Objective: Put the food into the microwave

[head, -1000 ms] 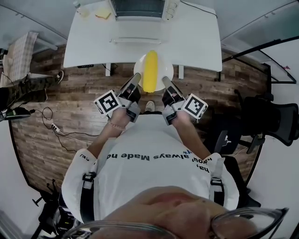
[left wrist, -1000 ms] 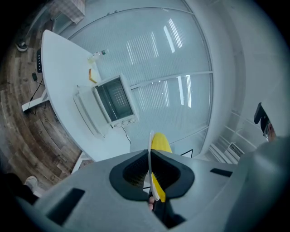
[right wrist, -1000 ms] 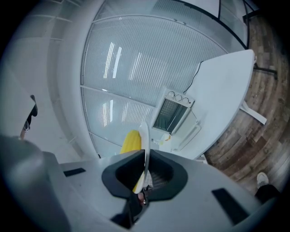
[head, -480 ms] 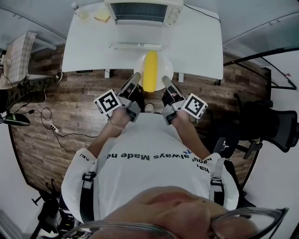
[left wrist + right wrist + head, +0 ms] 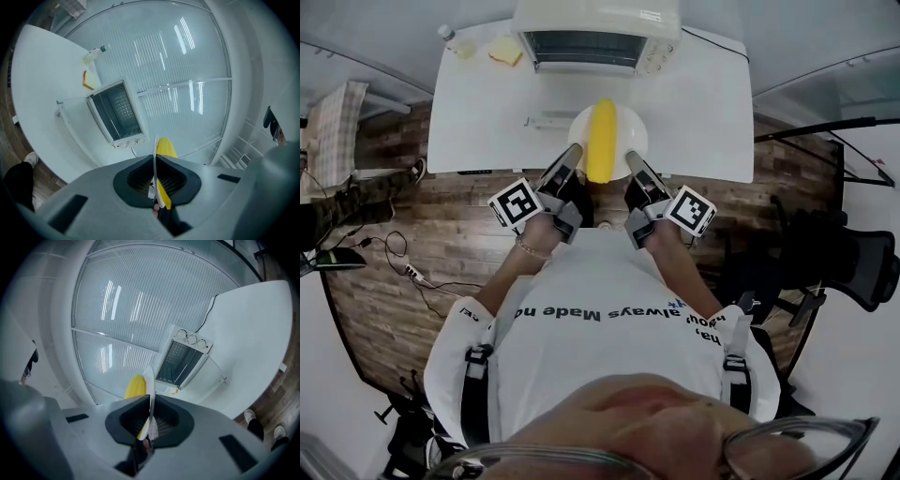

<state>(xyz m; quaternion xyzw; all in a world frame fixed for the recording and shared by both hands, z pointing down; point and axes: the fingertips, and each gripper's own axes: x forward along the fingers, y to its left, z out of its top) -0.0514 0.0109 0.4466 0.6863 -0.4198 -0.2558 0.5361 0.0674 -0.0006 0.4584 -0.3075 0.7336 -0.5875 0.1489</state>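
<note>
A white plate (image 5: 624, 128) carries a yellow cob of corn (image 5: 601, 141) and is held in the air over the near edge of the white table (image 5: 487, 103). My left gripper (image 5: 570, 159) is shut on the plate's left rim and my right gripper (image 5: 632, 165) is shut on its right rim. In both gripper views the plate (image 5: 154, 161) (image 5: 149, 390) shows edge-on between the jaws, with the corn (image 5: 165, 150) (image 5: 135, 386) beside it. The white microwave (image 5: 595, 37) stands at the table's far side with its door (image 5: 551, 120) folded down and its chamber open.
A plastic bottle (image 5: 452, 39) and a yellow piece of food (image 5: 504, 52) lie at the table's far left. A black office chair (image 5: 844, 253) stands on the wooden floor to the right. Cables (image 5: 403, 267) lie on the floor at left.
The person has stepped toward the table, so the table and microwave sit closer. Both grippers still hold the plate, which is now over the table's edge near the open door.
</note>
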